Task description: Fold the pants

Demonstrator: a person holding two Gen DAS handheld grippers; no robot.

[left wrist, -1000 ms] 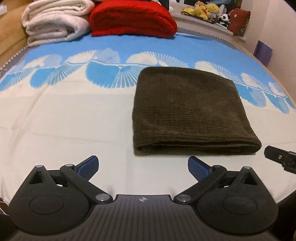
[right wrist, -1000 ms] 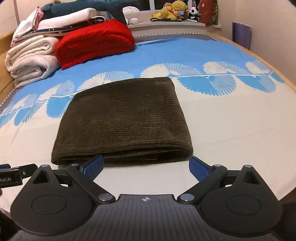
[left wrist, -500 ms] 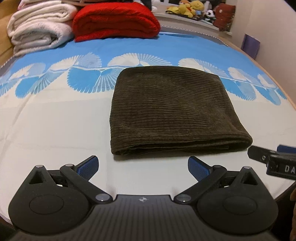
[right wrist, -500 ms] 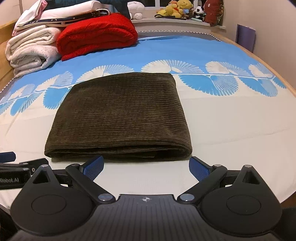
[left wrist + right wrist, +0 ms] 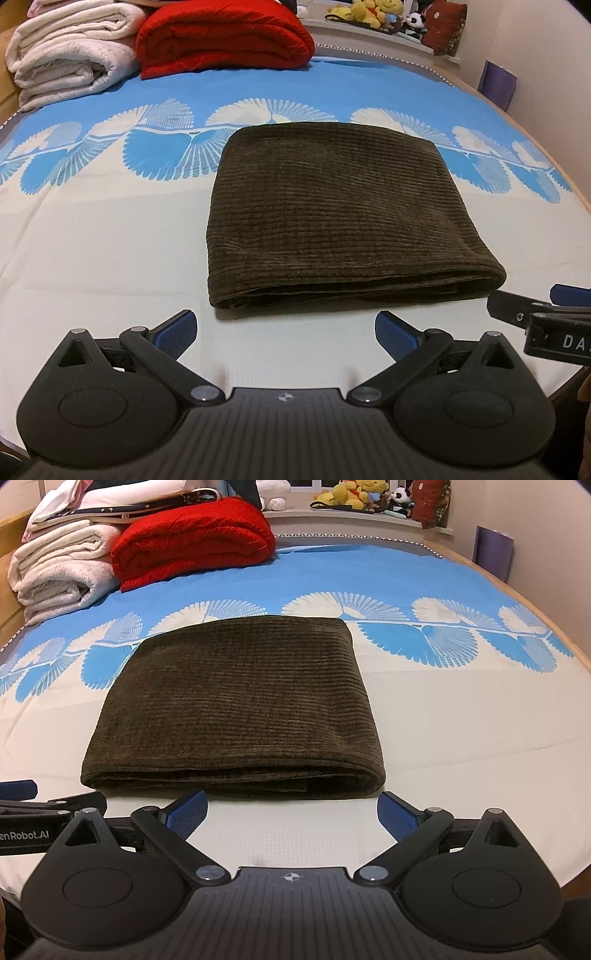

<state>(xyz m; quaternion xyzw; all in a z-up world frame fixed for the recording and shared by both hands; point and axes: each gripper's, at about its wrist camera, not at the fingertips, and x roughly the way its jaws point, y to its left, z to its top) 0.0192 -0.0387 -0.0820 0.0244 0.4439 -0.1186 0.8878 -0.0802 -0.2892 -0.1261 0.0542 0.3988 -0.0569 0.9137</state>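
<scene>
Folded flat, dark olive corduroy pants (image 5: 343, 218) on the near, pale part of the bed (image 5: 92, 236), with left gripper (image 5: 284, 332) and right gripper (image 5: 291, 810) both spread wide, empty, just short of the near folded edge.

Pants (image 5: 332, 210) were dark olive-brown corduroy, folded into a flat, neat rectangle, layered open edges along the near side, rounded fold on the right. They lay mid-bed (image 5: 92, 240), straddling blue pattern and white area.
</scene>
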